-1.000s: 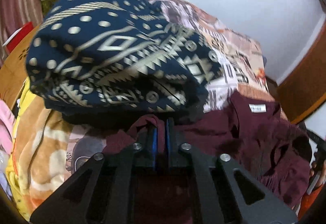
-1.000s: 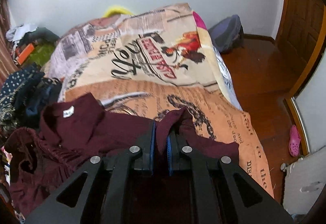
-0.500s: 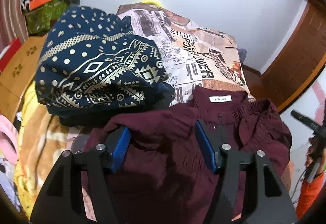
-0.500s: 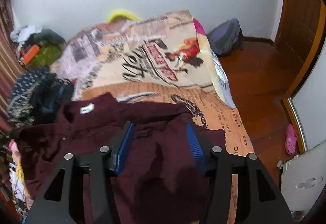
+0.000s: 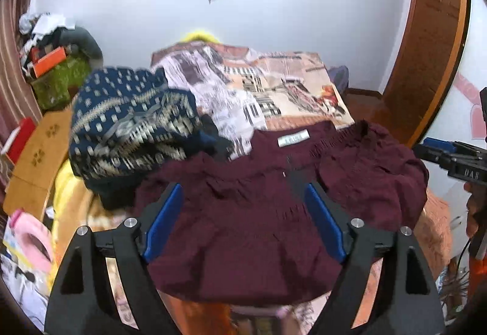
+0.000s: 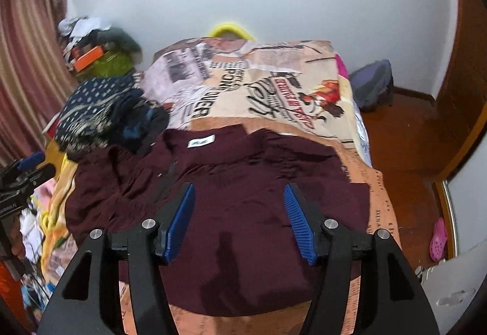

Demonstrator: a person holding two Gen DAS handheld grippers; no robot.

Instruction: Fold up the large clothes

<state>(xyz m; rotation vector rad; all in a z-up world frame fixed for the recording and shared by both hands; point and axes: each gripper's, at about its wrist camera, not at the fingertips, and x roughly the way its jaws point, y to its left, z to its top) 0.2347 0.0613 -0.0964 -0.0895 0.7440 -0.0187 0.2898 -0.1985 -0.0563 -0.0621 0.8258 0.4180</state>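
Observation:
A maroon garment (image 5: 249, 222) lies spread on the bed, its white neck label (image 5: 293, 138) at the far side; it also shows in the right wrist view (image 6: 243, 213). My left gripper (image 5: 243, 198) is open and empty above the garment's near part. My right gripper (image 6: 239, 198) is open and empty above the garment's near right part. The right gripper (image 5: 438, 154) shows at the right edge of the left wrist view. The left gripper (image 6: 29, 166) shows at the left edge of the right wrist view.
A navy patterned clothes pile (image 5: 131, 125) sits on the bed's left side, touching the garment; it also shows in the right wrist view (image 6: 91, 113). The printed bedspread (image 6: 258, 91) stretches to the wall. A wooden door (image 5: 426, 46) and bare floor (image 6: 404, 134) lie right.
Both grippers have opened and let go of the maroon garment, then pulled back and up. The garment now lies flatter on the bed.

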